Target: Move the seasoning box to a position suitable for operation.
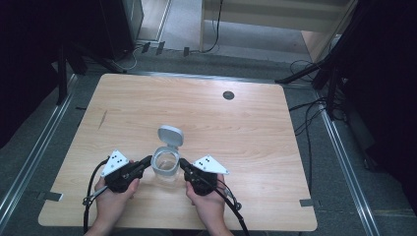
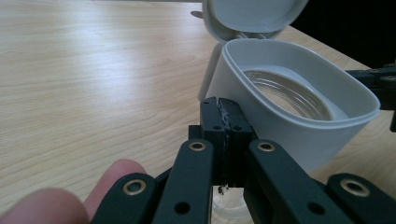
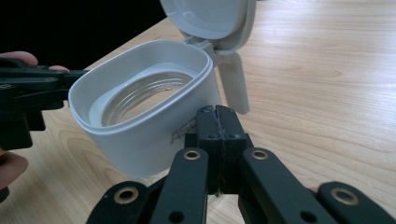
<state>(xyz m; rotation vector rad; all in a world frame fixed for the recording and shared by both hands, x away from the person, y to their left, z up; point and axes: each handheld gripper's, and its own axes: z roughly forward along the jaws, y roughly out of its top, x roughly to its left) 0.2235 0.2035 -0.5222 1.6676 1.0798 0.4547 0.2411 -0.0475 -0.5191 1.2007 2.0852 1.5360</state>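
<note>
Two tools are flanking the white container (image 1: pixel 166 164), which I am taking as my landmark; it is standing upright on the desk (image 1: pixel 236 123), toward the near edge and about midway across. I am seeing its hinged lid (image 1: pixel 170 135) standing open on the far side, with a clear glass jar mouth (image 2: pixel 285 95) showing inside the white collar. The left tool (image 1: pixel 147 160) is sitting just to the container's left, jaws pressed together on nothing, tip at the wall. The right tool (image 1: pixel 183 162) is sitting just to its right, jaws likewise pressed together and empty, tip beside the wall.
</note>
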